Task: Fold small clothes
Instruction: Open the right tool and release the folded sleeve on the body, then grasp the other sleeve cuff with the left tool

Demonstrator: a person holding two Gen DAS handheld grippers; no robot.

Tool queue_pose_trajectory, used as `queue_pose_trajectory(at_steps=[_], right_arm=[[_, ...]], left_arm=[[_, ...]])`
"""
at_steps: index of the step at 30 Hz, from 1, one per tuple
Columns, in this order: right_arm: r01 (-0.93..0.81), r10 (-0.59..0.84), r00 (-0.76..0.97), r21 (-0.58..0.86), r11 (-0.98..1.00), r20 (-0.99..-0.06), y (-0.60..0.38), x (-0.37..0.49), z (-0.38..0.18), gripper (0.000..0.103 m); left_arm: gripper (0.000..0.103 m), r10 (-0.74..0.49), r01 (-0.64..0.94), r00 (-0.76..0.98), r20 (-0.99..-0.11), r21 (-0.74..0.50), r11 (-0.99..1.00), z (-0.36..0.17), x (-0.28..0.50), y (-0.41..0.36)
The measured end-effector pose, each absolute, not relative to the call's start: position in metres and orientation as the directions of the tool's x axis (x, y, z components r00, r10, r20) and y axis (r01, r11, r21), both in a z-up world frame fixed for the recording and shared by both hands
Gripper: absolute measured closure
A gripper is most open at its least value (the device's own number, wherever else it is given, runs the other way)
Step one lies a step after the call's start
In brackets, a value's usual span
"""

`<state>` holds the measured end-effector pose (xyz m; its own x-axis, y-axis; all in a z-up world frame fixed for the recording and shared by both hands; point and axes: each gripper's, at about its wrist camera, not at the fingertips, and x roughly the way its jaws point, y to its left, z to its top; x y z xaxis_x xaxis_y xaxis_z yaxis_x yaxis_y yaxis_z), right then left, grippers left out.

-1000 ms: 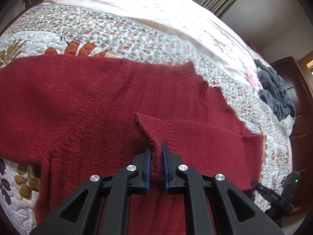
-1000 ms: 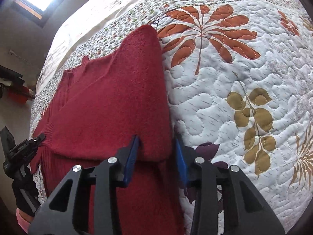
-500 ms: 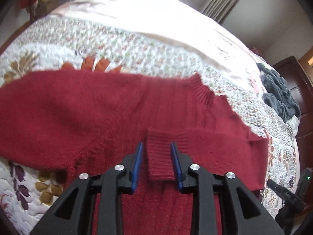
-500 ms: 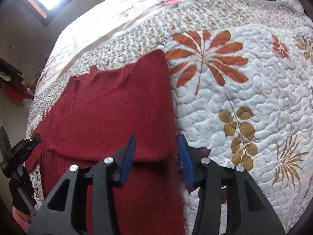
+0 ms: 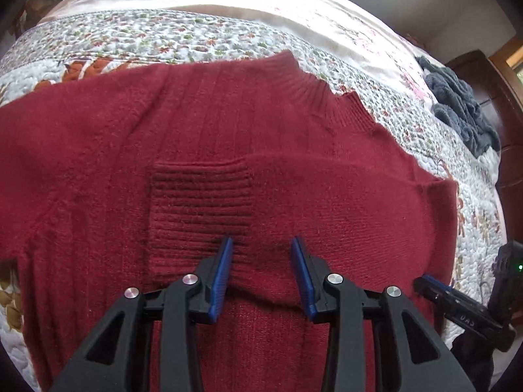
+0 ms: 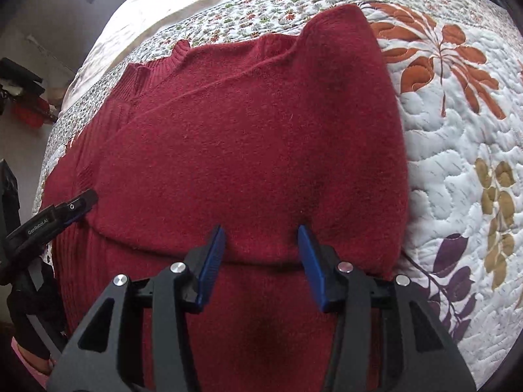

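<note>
The red sweater lies on the bed, sleeves folded in, both left tongs and right tongs open and empty; loose cuff risks unfolding if snagged.

Your left gripper, which pinched the ribbed cuff of the dark red knitted sweater a second ago, now has its jaws spread, and the cuff lies flat on the sweater's body. Your right gripper has opened its jaws wider over the folded sleeve.
</note>
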<state>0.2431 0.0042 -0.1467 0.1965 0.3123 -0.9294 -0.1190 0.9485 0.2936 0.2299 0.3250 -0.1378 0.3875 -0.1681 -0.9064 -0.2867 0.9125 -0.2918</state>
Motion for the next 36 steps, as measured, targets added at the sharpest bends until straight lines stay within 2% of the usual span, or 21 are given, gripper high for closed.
queue_pose_trajectory(at_steps=[10,13,14,15,18,23,29,36], right_arm=[[-0.121,0.288,0.185,0.269,0.955,-0.94,0.006,0.248,-0.155,0.054],[-0.123,0.29,0.196,0.27,0.955,-0.937,0.005,0.246,-0.134,0.053],[-0.13,0.295,0.216,0.272,0.954,-0.931,0.006,0.244,-0.125,0.047],[-0.142,0.301,0.236,0.274,0.951,-0.924,0.008,0.238,-0.115,0.042],[-0.201,0.33,0.244,0.286,0.937,-0.912,0.021,0.219,-0.097,0.041],[-0.265,0.383,0.183,0.329,0.906,-0.906,0.055,0.195,-0.102,0.041],[-0.312,0.381,0.113,0.331,0.89,-0.918,0.099,0.178,-0.126,0.041],[-0.312,0.348,0.112,0.299,0.902,-0.931,0.115,0.175,-0.142,0.033]], left_arm=[[0.065,-0.157,-0.28,0.395,-0.905,-0.282,0.918,-0.145,0.23,0.324],[0.065,-0.184,-0.292,0.405,-0.896,-0.317,0.902,-0.132,0.223,0.333],[0.063,-0.181,-0.306,0.416,-0.891,-0.325,0.895,-0.123,0.217,0.339],[0.056,-0.173,-0.313,0.434,-0.884,-0.328,0.891,-0.114,0.21,0.344],[0.05,-0.122,-0.336,0.471,-0.873,-0.305,0.891,-0.093,0.183,0.369],[0.049,-0.067,-0.439,0.491,-0.868,-0.313,0.842,-0.082,0.122,0.438],[0.049,0.032,-0.62,0.487,-0.873,-0.32,0.716,-0.093,0.042,0.537],[0.049,0.109,-0.766,0.517,-0.849,-0.401,0.503,-0.113,-0.015,0.632]])
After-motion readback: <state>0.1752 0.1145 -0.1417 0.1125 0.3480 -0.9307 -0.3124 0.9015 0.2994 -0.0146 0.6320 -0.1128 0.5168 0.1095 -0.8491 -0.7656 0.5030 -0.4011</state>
